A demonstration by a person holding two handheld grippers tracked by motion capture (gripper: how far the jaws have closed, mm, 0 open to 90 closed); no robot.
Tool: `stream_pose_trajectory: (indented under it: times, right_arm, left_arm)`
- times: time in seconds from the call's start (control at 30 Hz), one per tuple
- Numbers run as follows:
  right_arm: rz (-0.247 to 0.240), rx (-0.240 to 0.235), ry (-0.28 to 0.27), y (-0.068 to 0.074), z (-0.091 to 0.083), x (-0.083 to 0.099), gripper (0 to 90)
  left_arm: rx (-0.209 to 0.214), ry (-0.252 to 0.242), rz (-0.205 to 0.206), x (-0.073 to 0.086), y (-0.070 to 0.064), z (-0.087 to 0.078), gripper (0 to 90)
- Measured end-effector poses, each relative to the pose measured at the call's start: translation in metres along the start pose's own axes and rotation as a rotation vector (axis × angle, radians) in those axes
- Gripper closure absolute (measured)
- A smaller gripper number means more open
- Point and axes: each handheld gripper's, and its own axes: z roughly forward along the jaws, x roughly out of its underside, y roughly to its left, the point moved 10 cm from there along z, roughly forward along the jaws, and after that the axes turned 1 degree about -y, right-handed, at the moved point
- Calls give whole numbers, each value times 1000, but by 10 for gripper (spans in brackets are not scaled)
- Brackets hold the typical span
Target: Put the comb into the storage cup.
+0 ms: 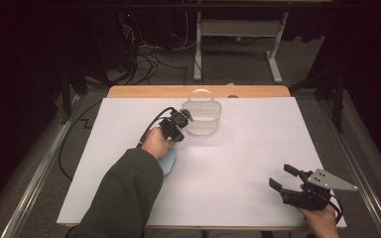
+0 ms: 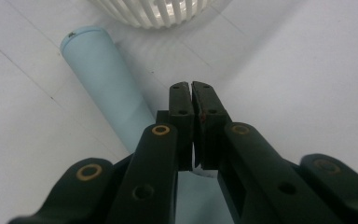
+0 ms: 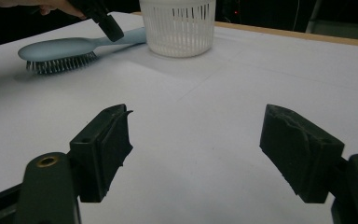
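A light blue hairbrush (image 3: 58, 50) lies bristles down on the white table, its handle (image 2: 103, 79) pointing at a white slatted basket (image 1: 202, 117). In the high view the brush head (image 1: 169, 162) shows just under the person's left hand. My left gripper (image 1: 174, 132) is over the handle, right beside the basket, and its jaws are shut with nothing visible between them (image 2: 192, 87). My right gripper (image 1: 284, 177) rests near the front right corner of the table. It stands wide open and empty (image 3: 196, 122).
The basket (image 3: 177, 25) has a hoop handle, and what is inside is hidden. A white sheet (image 1: 258, 148) covers the table, with a wooden edge (image 1: 144, 91) at the back. Cables and a desk frame (image 1: 238, 29) lie on the floor beyond.
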Motion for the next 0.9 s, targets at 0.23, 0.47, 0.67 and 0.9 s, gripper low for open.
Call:
stream_pose_trajectory:
  times: [0.23,0.47,0.67,0.9]
  right_arm:
    - [-1,-2,2,0,0,0,245]
    - [-1,-4,3,1,0,1,245]
    - [-1,-6,7,1,0,1,245]
    - [0,-7,7,1,0,1,245]
  left_arm:
    - [-9,18,-10,3,5,4,871]
    - [-10,19,-24,4,10,6,871]
    - [-14,26,-34,6,14,8,872]
    - [-21,26,-59,9,22,8,871]
